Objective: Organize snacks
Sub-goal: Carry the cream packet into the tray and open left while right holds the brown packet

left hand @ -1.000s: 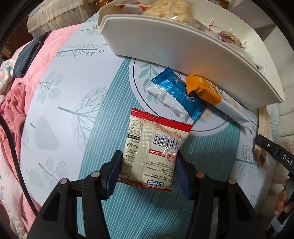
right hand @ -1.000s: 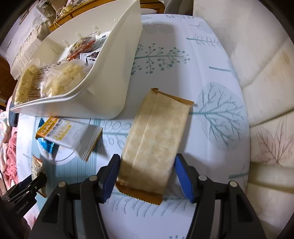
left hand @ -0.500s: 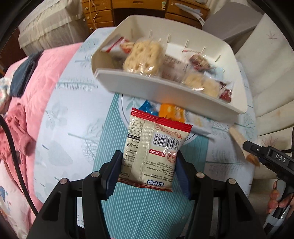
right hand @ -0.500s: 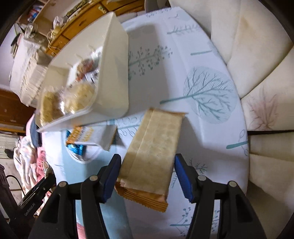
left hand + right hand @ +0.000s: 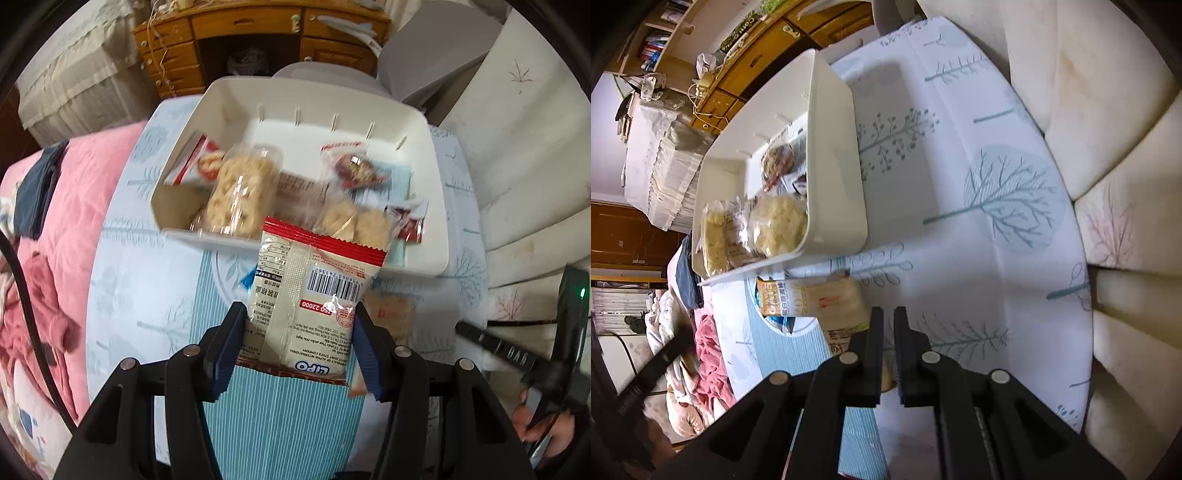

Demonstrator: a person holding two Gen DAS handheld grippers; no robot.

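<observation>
My left gripper (image 5: 299, 317) is shut on a cream LIPO snack packet (image 5: 314, 295) with a red top edge, held in the air just before the near rim of the white bin (image 5: 306, 122). The bin holds several wrapped snacks, among them rice cakes (image 5: 240, 195). My right gripper (image 5: 888, 317) has its jaws nearly together with nothing between them. A tan cracker packet (image 5: 842, 306) lies on the table to its left, next to an orange-and-white bar (image 5: 775, 297). The bin also shows in the right wrist view (image 5: 834, 147).
The round table wears a tree-print cloth (image 5: 997, 184) with a teal striped mat (image 5: 280, 417). A cream sofa (image 5: 1108, 110) lies right, pink bedding (image 5: 48, 240) left, a wooden dresser (image 5: 229, 44) behind. The right tool shows at the left view's right edge (image 5: 517, 354).
My left gripper has risen and moved toward the bin with the LIPO packet. My right gripper has let the tan cracker packet go; it now lies on the table, and the jaws have closed.
</observation>
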